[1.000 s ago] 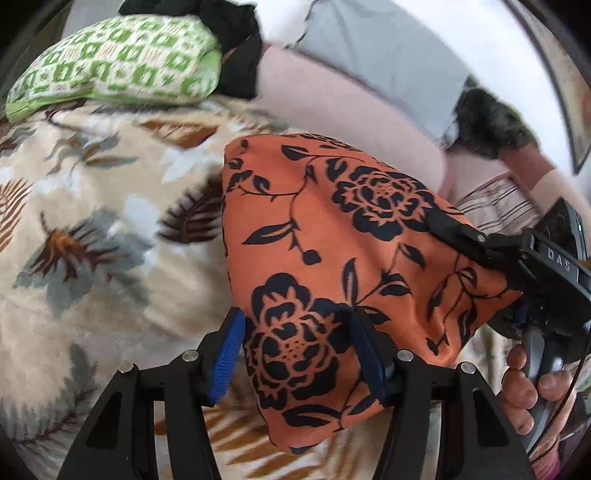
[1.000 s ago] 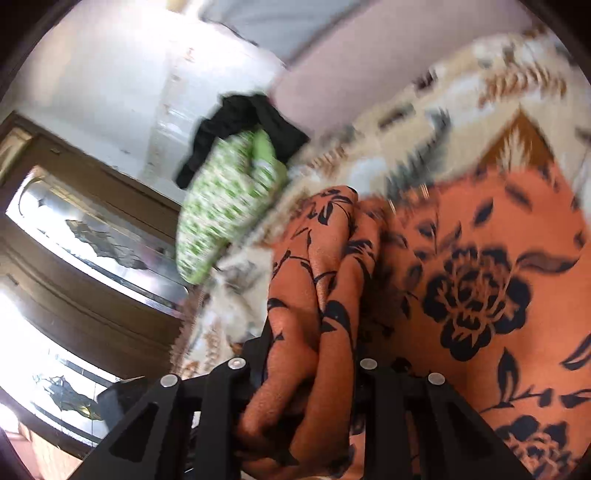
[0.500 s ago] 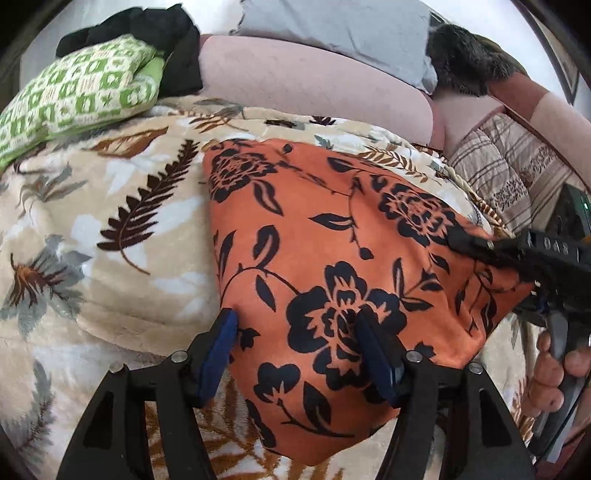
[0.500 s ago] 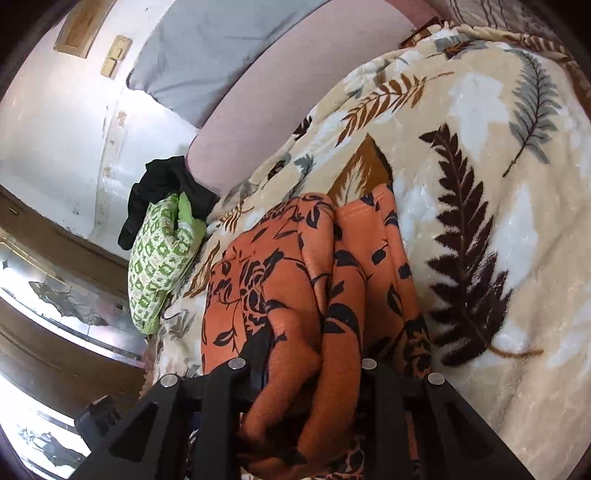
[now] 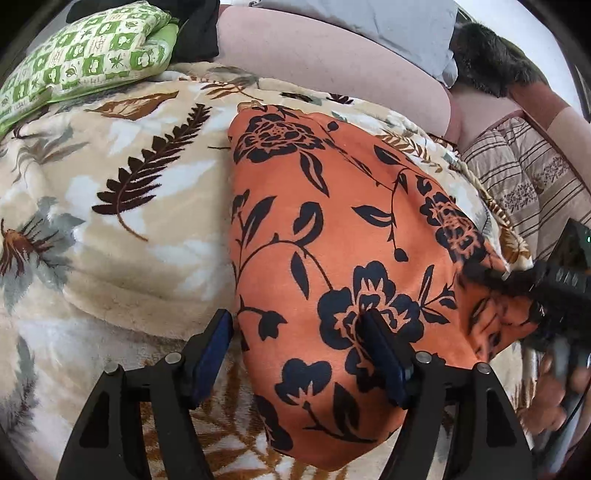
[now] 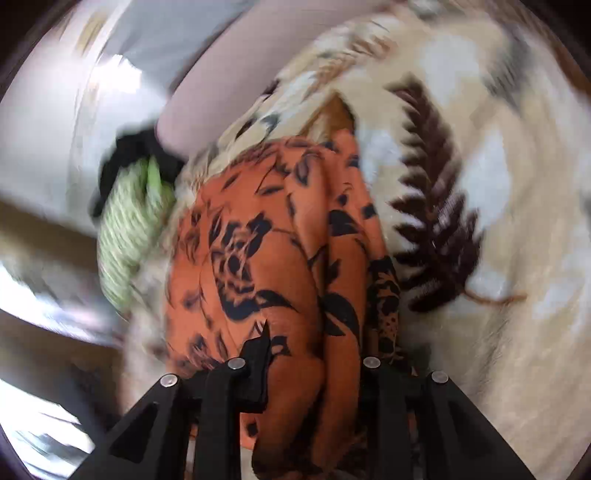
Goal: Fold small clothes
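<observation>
An orange cloth with black flowers [image 5: 332, 236] lies spread on a beige leaf-print blanket [image 5: 110, 221]. My left gripper [image 5: 299, 354] is open over the cloth's near left edge, one blue pad [image 5: 214, 350] on the blanket side, the other on the cloth. My right gripper [image 5: 524, 291] shows at the right of the left wrist view, shut on the cloth's right corner. In the blurred right wrist view the cloth [image 6: 280, 266] is bunched between the right gripper's [image 6: 306, 369] fingers.
A green patterned pillow [image 5: 85, 62] and black clothing [image 5: 195, 33] lie at the far left. A pink bolster [image 5: 332, 62], grey pillow [image 5: 388, 22] and dark furry item [image 5: 487, 62] line the back. A striped cushion [image 5: 524, 184] is at right.
The cloth has been lowered from a raised, hanging position and now lies flatter on the blanket. My right gripper still holds its corner and is moving fast, blurring its view.
</observation>
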